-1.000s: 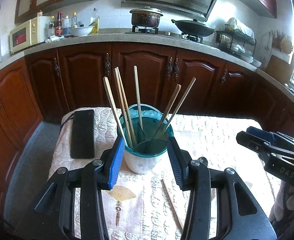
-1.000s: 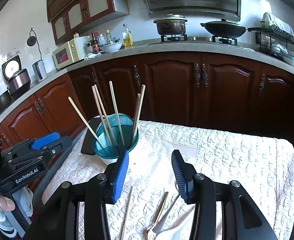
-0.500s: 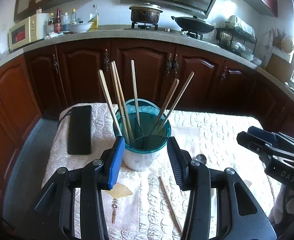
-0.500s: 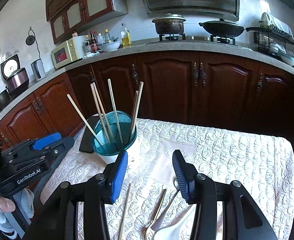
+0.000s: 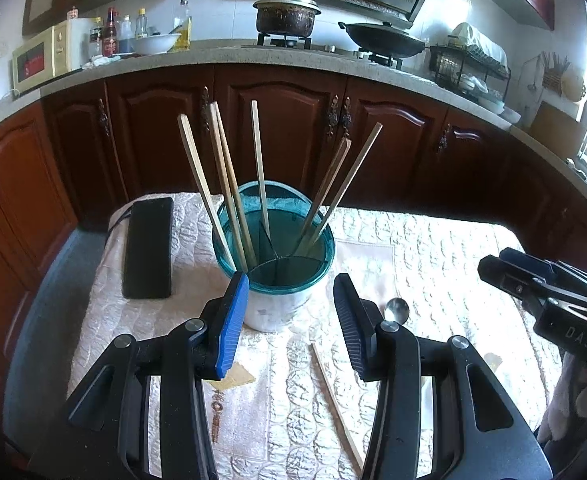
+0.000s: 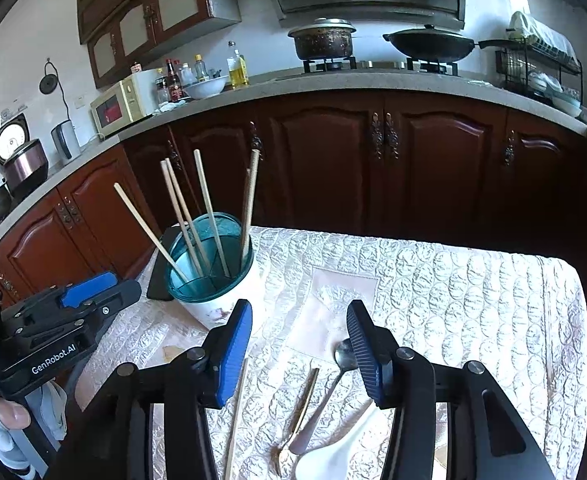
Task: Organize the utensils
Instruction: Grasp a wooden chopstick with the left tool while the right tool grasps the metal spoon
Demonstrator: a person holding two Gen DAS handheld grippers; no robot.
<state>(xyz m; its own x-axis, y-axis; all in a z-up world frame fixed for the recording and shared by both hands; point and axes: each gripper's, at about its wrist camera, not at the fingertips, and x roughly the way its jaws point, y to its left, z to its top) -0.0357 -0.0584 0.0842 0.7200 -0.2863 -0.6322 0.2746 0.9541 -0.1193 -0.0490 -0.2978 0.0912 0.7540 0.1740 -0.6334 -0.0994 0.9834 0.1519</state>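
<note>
A white utensil holder with a teal divided rim point(image 5: 273, 256) stands on the table and holds several wooden chopsticks point(image 5: 229, 188); it also shows in the right wrist view point(image 6: 209, 276). My left gripper point(image 5: 291, 312) is open and empty just in front of the holder. My right gripper point(image 6: 299, 344) is open and empty above loose utensils: a wooden chopstick point(image 6: 237, 412), a gold-coloured utensil point(image 6: 299, 412), a metal spoon point(image 6: 333, 384) and a white ceramic spoon point(image 6: 333, 448). The left wrist view shows a loose chopstick point(image 5: 335, 400) and the metal spoon's bowl point(image 5: 397, 310).
A quilted cream cloth point(image 6: 453, 300) covers the table. A black flat device point(image 5: 149, 248) lies left of the holder. Dark wooden kitchen cabinets point(image 6: 373, 160) stand behind the table. The other gripper shows at each view's edge: right one point(image 5: 549, 300), left one point(image 6: 53, 320).
Both grippers have drawn back and tilted down a little, so the holder sits farther off and more loose utensils show under the right gripper. Both stay open.
</note>
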